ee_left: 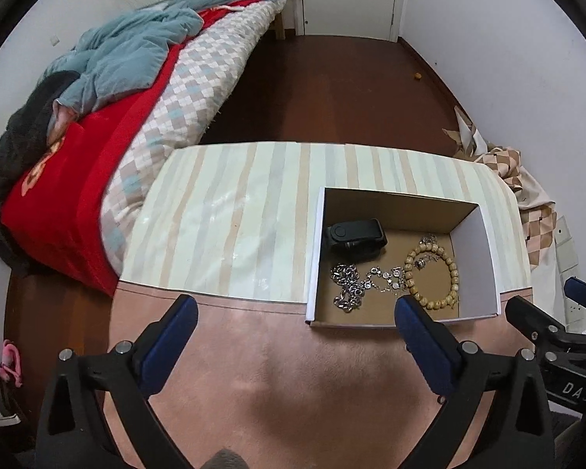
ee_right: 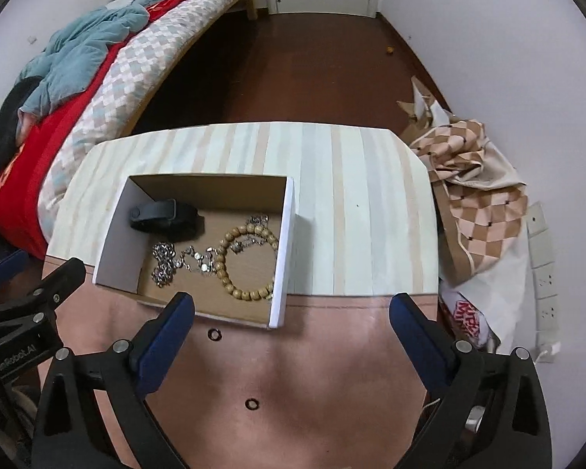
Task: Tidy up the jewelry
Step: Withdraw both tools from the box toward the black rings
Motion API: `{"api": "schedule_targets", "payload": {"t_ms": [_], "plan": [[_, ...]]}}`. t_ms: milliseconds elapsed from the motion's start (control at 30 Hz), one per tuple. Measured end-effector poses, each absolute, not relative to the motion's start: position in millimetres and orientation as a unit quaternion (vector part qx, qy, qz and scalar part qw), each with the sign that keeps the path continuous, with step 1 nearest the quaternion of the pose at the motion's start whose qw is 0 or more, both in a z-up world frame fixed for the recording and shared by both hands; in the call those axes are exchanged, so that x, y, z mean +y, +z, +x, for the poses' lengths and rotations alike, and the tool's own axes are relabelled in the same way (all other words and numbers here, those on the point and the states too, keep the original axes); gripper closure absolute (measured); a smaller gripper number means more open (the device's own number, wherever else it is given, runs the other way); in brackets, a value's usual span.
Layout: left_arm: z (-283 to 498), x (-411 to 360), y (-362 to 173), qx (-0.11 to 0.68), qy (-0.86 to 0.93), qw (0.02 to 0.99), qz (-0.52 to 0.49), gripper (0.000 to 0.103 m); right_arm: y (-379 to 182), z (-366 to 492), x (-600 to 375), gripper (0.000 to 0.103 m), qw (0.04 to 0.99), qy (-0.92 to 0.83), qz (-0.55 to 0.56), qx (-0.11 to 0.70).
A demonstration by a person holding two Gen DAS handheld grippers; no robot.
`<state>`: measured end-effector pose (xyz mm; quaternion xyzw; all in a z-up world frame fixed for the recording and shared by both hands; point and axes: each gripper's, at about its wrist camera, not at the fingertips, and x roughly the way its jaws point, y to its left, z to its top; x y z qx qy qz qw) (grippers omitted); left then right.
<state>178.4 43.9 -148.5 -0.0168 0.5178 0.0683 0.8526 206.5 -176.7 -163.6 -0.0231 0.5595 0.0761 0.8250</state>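
Observation:
An open cardboard box (ee_left: pixel 484 258) (ee_right: pixel 113 230) stands on the table. In it lie a wooden bead bracelet (ee_left: pixel 451 273) (ee_right: pixel 236 291), a silver chain (ee_left: pixel 347 285) (ee_right: pixel 164 262), a second silver piece (ee_left: pixel 429 240) (ee_right: pixel 258 221) and a black band (ee_left: pixel 355 234) (ee_right: pixel 164 215). Two small dark rings (ee_right: pixel 214 334) (ee_right: pixel 251 404) lie on the pink mat in front of the box. My left gripper (ee_left: pixel 295 308) is open and empty, left of the box front. My right gripper (ee_right: pixel 291 305) is open and empty above the mat, near the box's front right corner.
The table (ee_left: pixel 230 211) (ee_right: pixel 351 203) has a striped top and a pink mat (ee_left: pixel 285 371) (ee_right: pixel 312 371) at the near edge. A bed (ee_left: pixel 144 90) with blankets stands to the left. Checked cloth and bags (ee_right: pixel 476 187) lie to the right by the wall.

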Motion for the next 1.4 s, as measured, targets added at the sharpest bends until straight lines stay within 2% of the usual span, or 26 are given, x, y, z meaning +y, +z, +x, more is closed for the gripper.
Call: {"api": "schedule_targets", "payload": {"t_ms": [233, 767, 967, 1167, 1267, 1400], "plan": [[152.5, 39.6, -116.7, 0.492, 0.068, 0.868, -0.002, 0.0, -138.0, 184.7, -176.7, 0.002, 0.84, 0.061, -0.02, 0.539], [80.7, 31.1, -21.4, 0.424, 0.065, 0.903, -0.022, 0.0, -16.8, 107.2, -190.9, 0.002, 0.894, 0.049, -0.014, 0.446], [62.7, 25.4, -2.2, 0.409, 0.079, 0.909, -0.017, 0.0, 16.5, 79.3, -194.4, 0.002, 0.905, 0.059, -0.007, 0.42], [53.7, 29.9, -18.7, 0.409, 0.111, 0.905, -0.021, 0.0, 12.7, 67.1, -201.9, 0.002, 0.901, 0.072, 0.003, 0.428], [55.2, 38.8, -50.6, 0.43, 0.126, 0.893, -0.024, 0.0, -17.1, 71.2, -202.0, 0.002, 0.89, 0.076, 0.01, 0.45], [64.0, 52.0, -114.4, 0.484, 0.141, 0.864, -0.016, 0.0, -87.4, 79.2, -198.7, 0.003, 0.867, 0.081, 0.023, 0.491]]}}
